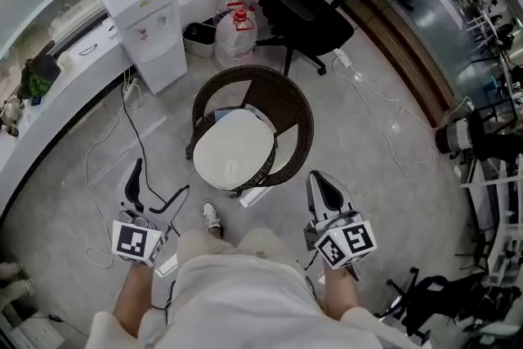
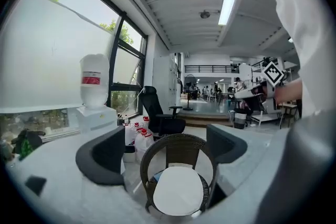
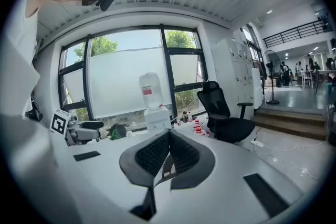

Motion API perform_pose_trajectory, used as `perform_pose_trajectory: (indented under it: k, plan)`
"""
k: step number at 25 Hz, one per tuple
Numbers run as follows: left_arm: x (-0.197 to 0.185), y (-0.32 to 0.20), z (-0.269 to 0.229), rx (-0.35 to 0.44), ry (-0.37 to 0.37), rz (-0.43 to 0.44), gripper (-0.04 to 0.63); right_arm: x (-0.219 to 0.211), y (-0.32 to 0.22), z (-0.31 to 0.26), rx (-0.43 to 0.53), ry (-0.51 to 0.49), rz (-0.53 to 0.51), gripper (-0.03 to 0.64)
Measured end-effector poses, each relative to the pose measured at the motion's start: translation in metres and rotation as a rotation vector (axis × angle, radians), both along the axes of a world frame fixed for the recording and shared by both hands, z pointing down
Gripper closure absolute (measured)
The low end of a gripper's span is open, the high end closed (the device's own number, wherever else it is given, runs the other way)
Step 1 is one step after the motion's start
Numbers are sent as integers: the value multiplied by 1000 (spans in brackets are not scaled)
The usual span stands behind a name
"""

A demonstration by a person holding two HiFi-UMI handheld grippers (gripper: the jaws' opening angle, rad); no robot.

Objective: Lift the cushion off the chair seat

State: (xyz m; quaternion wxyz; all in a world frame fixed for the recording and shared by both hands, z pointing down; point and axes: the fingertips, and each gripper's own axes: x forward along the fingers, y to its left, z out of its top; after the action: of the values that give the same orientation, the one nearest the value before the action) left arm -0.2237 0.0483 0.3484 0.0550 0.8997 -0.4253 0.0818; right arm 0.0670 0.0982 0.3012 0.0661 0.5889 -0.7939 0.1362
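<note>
A person stands on a grey floor facing a round, dark wicker chair (image 1: 292, 105). A pale round cushion (image 1: 233, 149) lies flat on its seat and fills most of it. Both tools are held low by the person's hips, well apart from the chair.

The left gripper (image 1: 160, 182) has its jaws spread wide with nothing between them. Its own camera frames the distant cushion in the gap. The right gripper (image 1: 319, 181) has its jaws pressed together on nothing. It points past the chair toward a water dispenser (image 1: 145, 22) and a black office chair (image 1: 304, 11).

The reach has not begun. To do it well, I judge the right claw needs opening first. Both should then come in low at the cushion's near rim, one on each side, and pinch only the soft edge, not the wicker. A level, even lift should keep the cushion from folding or catching on the curved backrest.
</note>
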Motion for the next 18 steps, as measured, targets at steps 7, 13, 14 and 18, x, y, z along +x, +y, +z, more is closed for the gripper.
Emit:
perform_pose_trajectory:
  k: [7,13,14,18]
  plan:
    - [40,-54,0,-4,30,53,120,28,-45,-2,13,-21,38,615]
    - [70,-85,-8,-3,10,35,120,57,-88,-29,81,-29,17,615]
    - [77,-92,-5,-2,-6,34,121,63,-94,-30,81,-34,14,615]
    - [108,-116,23,-32,-64,55,121,74,-107,-14,25,-44,-9,615]
